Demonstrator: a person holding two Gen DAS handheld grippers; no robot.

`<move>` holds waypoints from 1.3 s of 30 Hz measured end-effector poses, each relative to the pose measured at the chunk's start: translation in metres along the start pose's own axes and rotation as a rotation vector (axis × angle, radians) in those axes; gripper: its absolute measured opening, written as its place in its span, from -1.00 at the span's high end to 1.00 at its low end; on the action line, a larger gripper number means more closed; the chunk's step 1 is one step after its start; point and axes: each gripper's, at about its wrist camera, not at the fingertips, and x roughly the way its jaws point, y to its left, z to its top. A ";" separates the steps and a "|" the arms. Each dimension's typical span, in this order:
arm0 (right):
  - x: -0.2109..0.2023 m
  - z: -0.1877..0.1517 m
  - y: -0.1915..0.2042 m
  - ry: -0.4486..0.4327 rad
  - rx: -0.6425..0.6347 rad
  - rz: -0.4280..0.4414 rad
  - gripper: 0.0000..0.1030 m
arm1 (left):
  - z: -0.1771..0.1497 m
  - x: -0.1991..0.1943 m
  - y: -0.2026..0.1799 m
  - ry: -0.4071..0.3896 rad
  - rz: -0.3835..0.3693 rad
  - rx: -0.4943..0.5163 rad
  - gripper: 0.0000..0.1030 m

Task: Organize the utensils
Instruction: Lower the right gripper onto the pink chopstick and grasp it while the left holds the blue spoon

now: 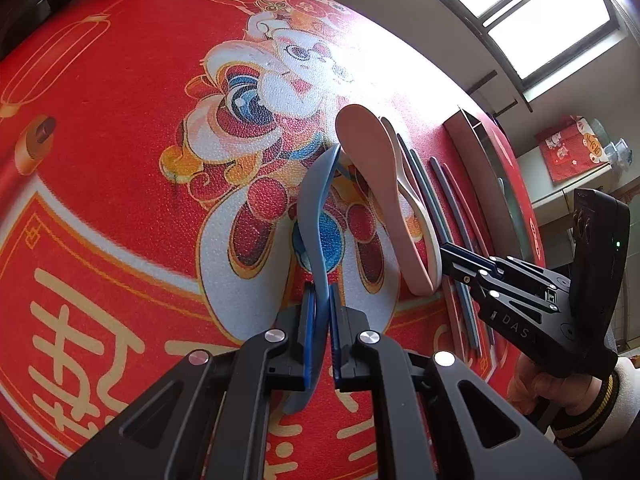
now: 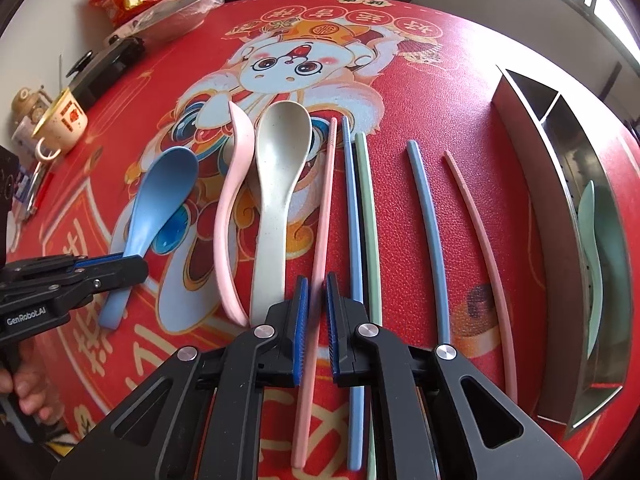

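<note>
Utensils: left gripper (image 1: 322,304) clamped on blue spoon (image 1: 318,216) handle; right gripper (image 2: 316,300) closed on pink chopstick (image 2: 320,216). Lift both straight, clearing neighbouring pieces, toward steel organizer (image 2: 560,248).

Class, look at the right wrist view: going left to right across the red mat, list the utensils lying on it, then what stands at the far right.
Blue plastic spoon → pink spoon → beige speckled spoon → pink chopstick → blue chopstick → green chopstick → second blue chopstick → second pink chopstick → steel utensil holder.
</note>
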 end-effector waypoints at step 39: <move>-0.092 -0.013 -0.067 -0.224 0.103 0.142 0.88 | 0.005 -0.051 -0.028 -0.172 -0.033 -0.104 0.88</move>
